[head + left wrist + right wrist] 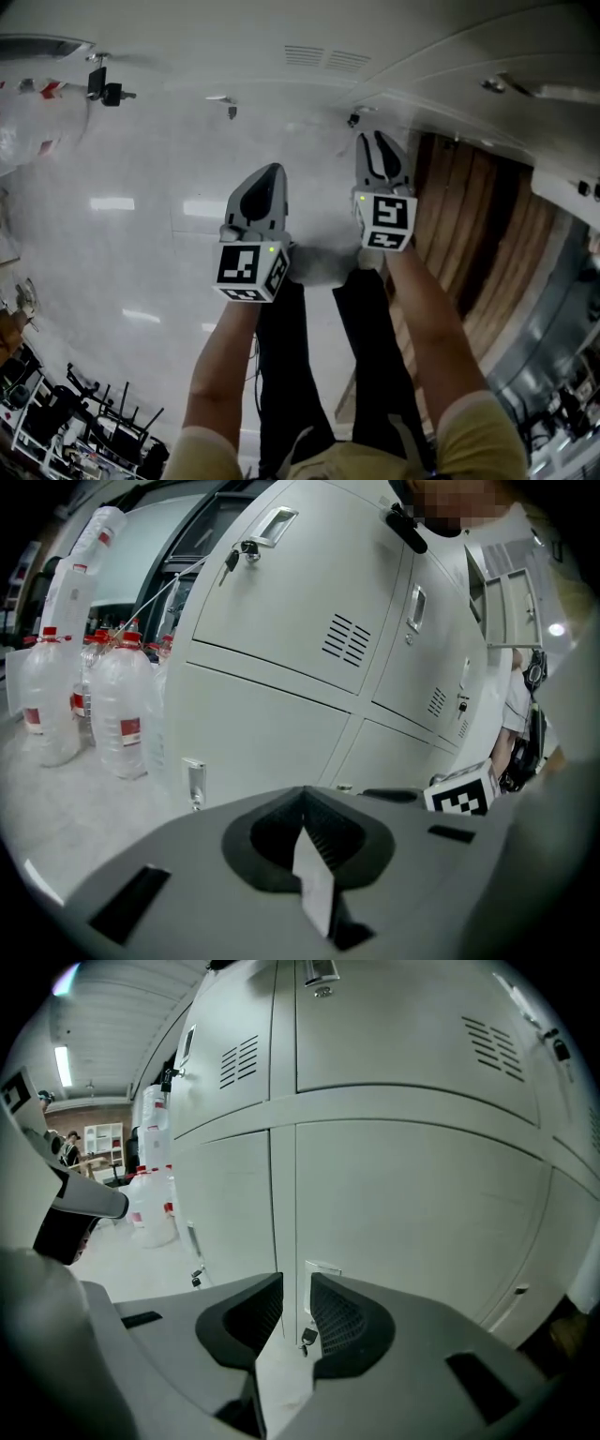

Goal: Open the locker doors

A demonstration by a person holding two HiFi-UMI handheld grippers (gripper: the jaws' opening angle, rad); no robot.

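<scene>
From the head view, holds 2 tools side by side, left gripper (269, 172) and right gripper (377, 141), both aimed at the white lockers (323, 58) ahead. In the left gripper view, shows jaws pressed together with nothing in them, facing closed locker doors, with water bottles (122, 710) standing off to the left. In the right gripper view, shows jaws a narrow gap apart and empty, lined up with a door handle (322, 1269) and hanging key (307, 1337) beyond the tips.
</scene>
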